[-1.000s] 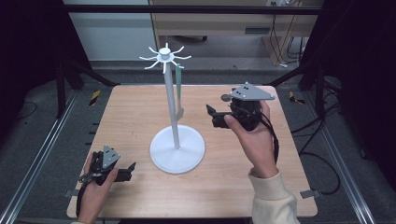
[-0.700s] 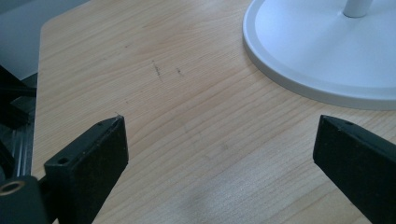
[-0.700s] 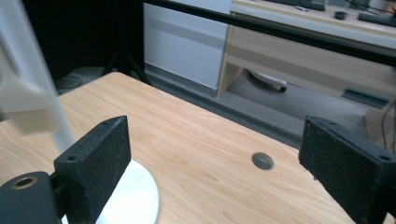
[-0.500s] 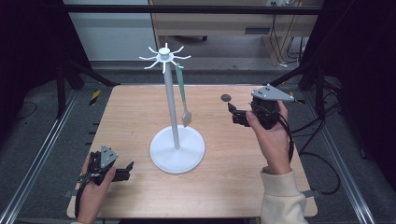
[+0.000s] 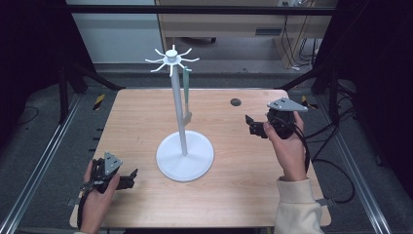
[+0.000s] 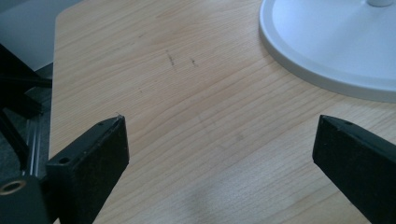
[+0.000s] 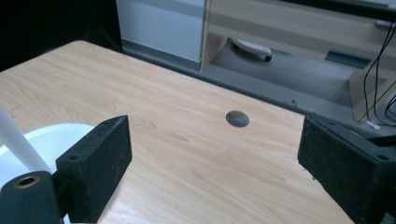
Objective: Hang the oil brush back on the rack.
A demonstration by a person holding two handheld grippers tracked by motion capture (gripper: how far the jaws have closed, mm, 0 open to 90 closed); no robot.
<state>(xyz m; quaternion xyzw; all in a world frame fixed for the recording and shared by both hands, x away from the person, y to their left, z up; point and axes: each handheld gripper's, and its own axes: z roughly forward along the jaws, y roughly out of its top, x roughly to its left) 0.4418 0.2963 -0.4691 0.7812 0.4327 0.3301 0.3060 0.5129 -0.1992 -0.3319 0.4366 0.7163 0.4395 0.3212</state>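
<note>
Centrally, a white stand [image 5: 184, 146] rises from its round base on the wooden table [image 5: 136, 122], with a pale green utensil [image 5: 187, 95] hanging from one of the hooks at its top. Its base sits just ahead and to one side of the left gripper [image 5: 127, 179], whose jaws are spread wide over bare wood with nothing between them. Well apart on the other side, the right gripper [image 5: 252, 125] is likewise spread and empty, with a small dark hole [image 7: 237, 118] in the table just beyond its jaws.
</note>
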